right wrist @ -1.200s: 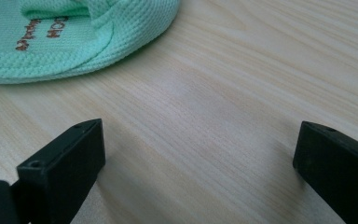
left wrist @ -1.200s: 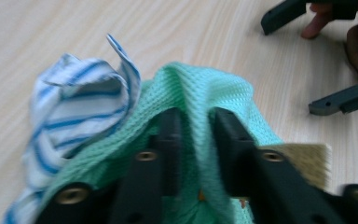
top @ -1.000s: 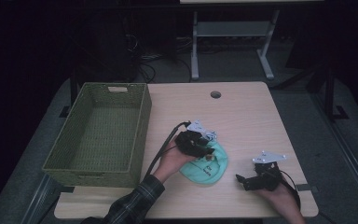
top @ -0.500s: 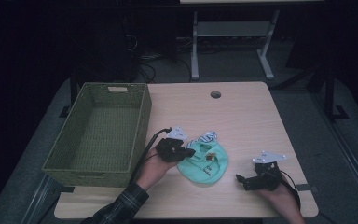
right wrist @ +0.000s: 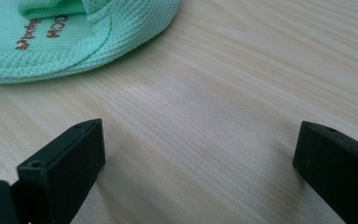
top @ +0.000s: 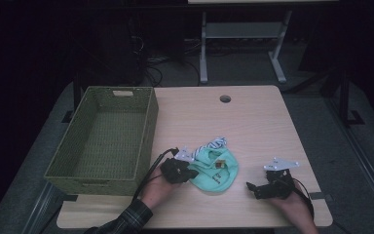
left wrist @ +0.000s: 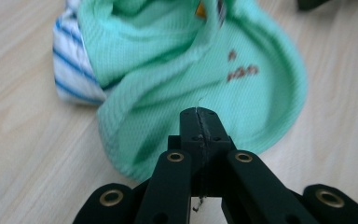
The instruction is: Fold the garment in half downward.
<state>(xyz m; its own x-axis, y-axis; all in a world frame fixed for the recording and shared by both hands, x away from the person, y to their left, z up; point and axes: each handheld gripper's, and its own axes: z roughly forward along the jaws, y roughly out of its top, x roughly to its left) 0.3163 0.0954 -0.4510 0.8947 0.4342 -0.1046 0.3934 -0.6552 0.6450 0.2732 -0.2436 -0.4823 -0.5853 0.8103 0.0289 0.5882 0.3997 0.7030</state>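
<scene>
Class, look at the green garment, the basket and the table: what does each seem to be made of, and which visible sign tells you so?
Green garment: soft knitted cloth, matt; a fine waffle weave shows.
Basket: woven strands, perhaps grass or paper cord, olive and matt; the plaited walls show it.
Table: wood or wood-look laminate, pale and smooth; straight grain lines, so either could be true.

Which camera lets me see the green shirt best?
The left gripper view: the green shirt is close up there, with its folds, brown print and the striped cloth beside it. The high view shows the shirt whole but small on the table. The right gripper view catches one edge.
</scene>
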